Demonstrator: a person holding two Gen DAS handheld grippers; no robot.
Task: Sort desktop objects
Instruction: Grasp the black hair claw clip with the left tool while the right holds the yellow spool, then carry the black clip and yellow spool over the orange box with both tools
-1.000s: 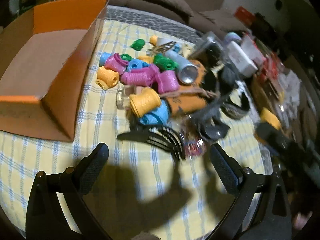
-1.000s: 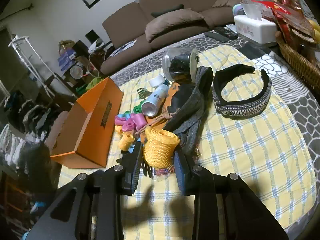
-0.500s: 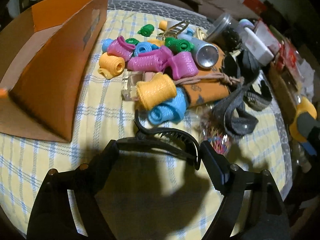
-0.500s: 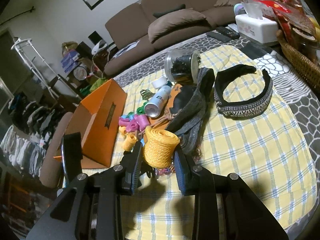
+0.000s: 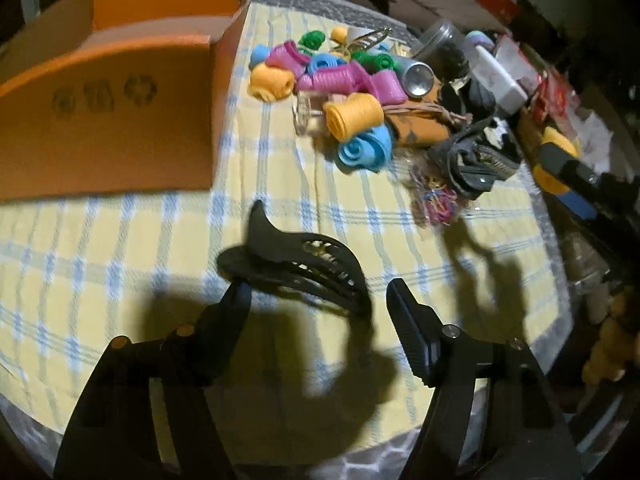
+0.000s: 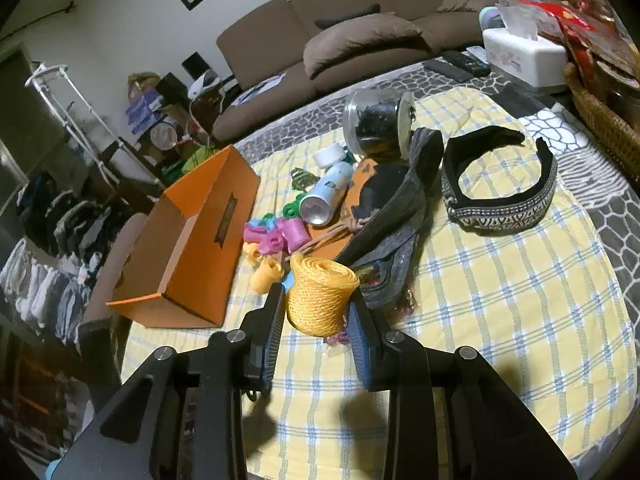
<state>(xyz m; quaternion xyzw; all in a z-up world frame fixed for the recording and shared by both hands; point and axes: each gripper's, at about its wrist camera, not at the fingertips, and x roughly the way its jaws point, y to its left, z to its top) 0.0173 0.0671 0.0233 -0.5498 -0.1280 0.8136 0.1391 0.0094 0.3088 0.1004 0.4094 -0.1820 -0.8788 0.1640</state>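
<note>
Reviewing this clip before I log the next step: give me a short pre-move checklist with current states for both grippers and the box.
1. Right gripper shut on the yellow roller: ok.
2. Black hair claw between the left gripper pads: ok; its jaws have just been closing.
3. Both left pads pressing on the claw: not ok; the right pad stands clear of it.
4. Orange box open and unobstructed: ok.
5. Box contents: cannot tell.
6. Claw separate from the roller pile: ok.
</note>
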